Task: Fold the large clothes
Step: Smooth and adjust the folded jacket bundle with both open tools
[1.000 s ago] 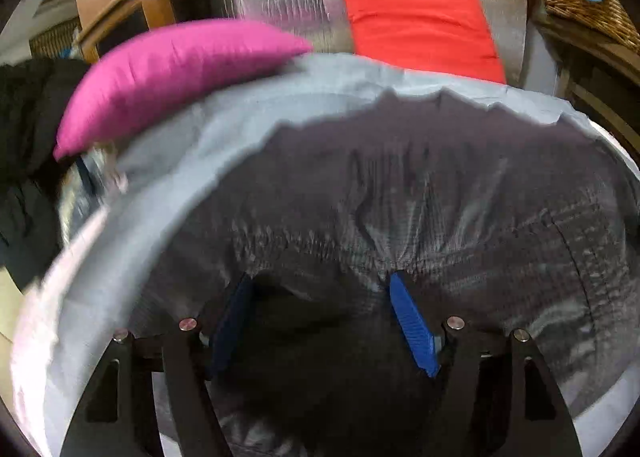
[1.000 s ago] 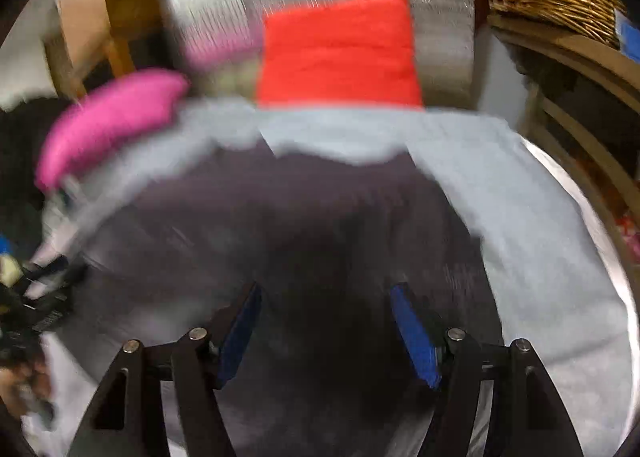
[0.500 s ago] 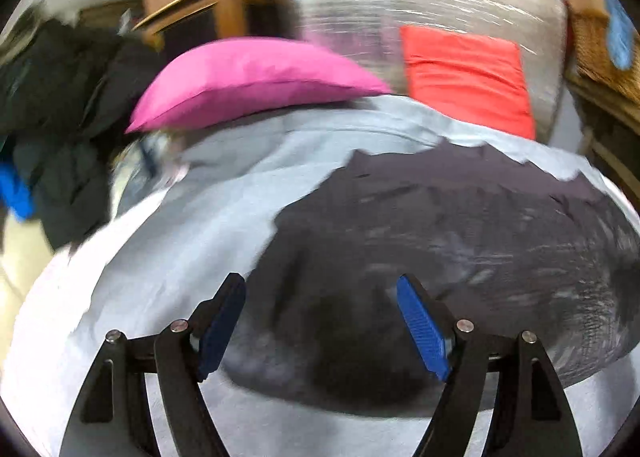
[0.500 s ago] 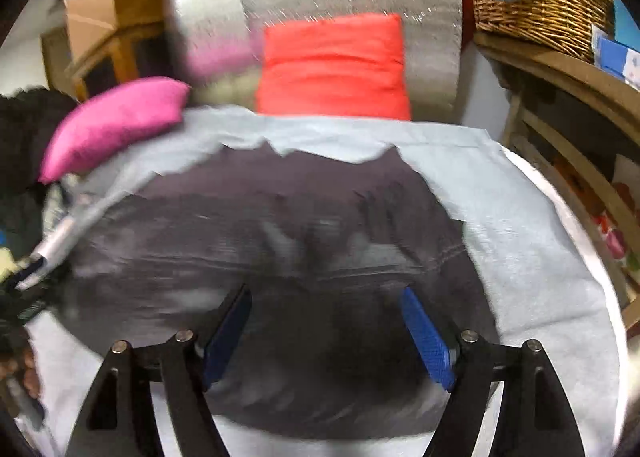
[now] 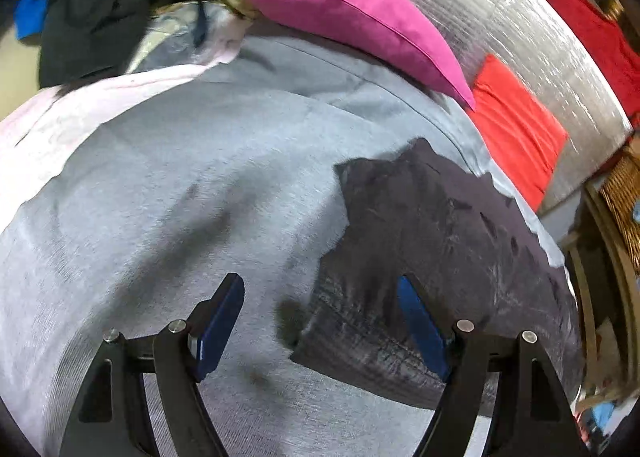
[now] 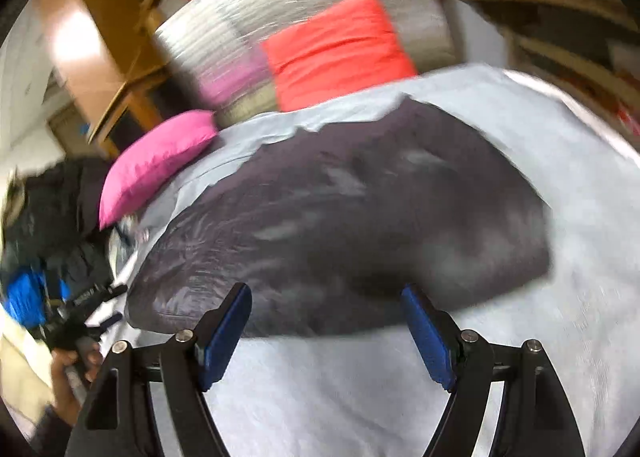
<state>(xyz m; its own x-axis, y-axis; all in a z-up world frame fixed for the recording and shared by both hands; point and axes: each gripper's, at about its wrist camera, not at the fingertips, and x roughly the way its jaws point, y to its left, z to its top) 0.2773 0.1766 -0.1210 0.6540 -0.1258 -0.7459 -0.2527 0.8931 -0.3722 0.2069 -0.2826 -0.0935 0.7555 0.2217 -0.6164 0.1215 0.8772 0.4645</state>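
Below both cams, my left gripper (image 5: 320, 321) & right gripper (image 6: 326, 331) hang w/ jaws wide, empty, over dark garment (image 6: 340, 225) on grey sheet (image 5: 160, 177); pink pillow (image 5: 352, 13) upper frame.

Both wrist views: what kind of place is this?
Likely a home bedroom. A grey sheet covers a bed-like surface carrying a pink pillow and red cushion, with a wicker basket on wooden shelving alongside.
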